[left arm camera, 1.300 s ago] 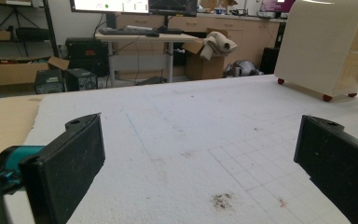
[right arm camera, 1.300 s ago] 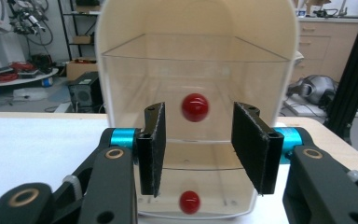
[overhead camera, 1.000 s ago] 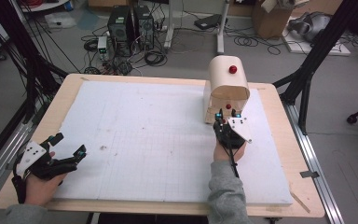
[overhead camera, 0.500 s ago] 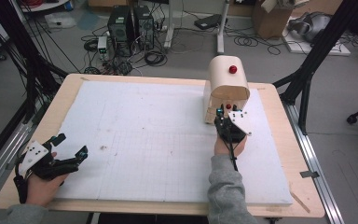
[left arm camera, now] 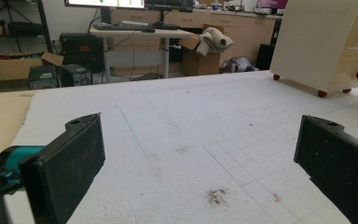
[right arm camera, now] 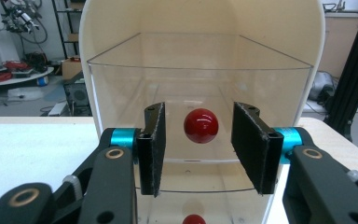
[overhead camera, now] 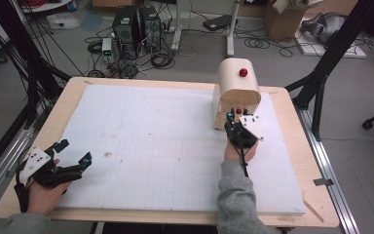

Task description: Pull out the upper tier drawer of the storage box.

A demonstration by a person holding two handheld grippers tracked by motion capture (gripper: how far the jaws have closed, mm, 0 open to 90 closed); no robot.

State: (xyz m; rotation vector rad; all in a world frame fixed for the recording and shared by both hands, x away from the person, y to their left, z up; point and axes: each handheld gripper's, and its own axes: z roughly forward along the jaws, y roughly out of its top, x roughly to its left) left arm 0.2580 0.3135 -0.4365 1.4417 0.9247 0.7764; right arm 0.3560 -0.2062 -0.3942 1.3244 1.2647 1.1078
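A: Why is the right gripper (right arm camera: 197,149) held so straight in front of the small cabinet (overhead camera: 237,85)?

B: I judge it is lined up for a pull. Its two jaws stand apart, one on each side of the red knob (right arm camera: 201,125) of a clear drawer (right arm camera: 200,116), and nothing is between the pads and the knob yet. The pads do not touch it. Closing them would take the knob, and this drawer is probably the thing to be worked on.

A: And where does the cabinet stand?

B: At the far right part of the white foam board (overhead camera: 151,146), which covers the wooden table (overhead camera: 297,122). In the high view the right hand (overhead camera: 241,146) is just before its open front.

A: What is it made of?

B: The shell looks like smooth cream plastic or painted wood, I cannot tell which, with a rounded arch top and another red knob (overhead camera: 243,72) on it. The drawer walls are transparent and glossy. The knob is a shiny ball. A second red knob (right arm camera: 193,219) shows lower, so maybe a second drawer is under.

A: And the left gripper (overhead camera: 70,156)?

B: It rests at the near left corner of the board, jaws wide apart and empty, well away from the cabinet. The board there is matte, grainy, with a faint grid and some dark crumbs (left arm camera: 216,196).
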